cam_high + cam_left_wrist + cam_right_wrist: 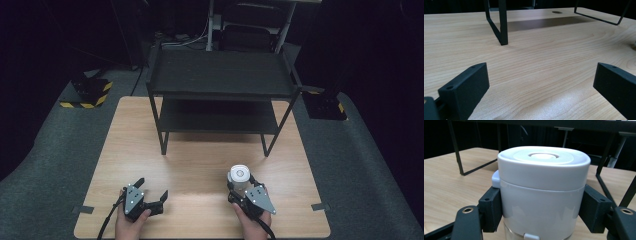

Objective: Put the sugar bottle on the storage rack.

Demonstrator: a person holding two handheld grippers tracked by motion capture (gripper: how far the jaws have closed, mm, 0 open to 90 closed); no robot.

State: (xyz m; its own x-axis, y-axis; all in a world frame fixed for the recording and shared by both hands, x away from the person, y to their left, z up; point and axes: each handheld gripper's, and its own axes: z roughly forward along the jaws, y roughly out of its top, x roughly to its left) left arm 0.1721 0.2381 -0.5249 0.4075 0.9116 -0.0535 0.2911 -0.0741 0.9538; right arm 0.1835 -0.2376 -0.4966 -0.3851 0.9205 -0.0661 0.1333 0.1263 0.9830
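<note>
Gripping white container, right tongs

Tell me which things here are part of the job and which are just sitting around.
In use:
- white lidded plastic canister
- right gripper, clamped on it
- left gripper, open
- black metal two-tier shelf, probably

Lying about:
- yellow-and-black striped block
- grey tape tabs

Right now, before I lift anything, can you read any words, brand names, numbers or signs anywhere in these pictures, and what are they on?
No text can be read anywhere.
White container, held in the right tongs: plain lid and body, no label showing.
Left tongs, open over the table: no markings.
Black shelf: no lettering.
Yellow and black striped blocks on the floor: warning stripes, no words.
</note>
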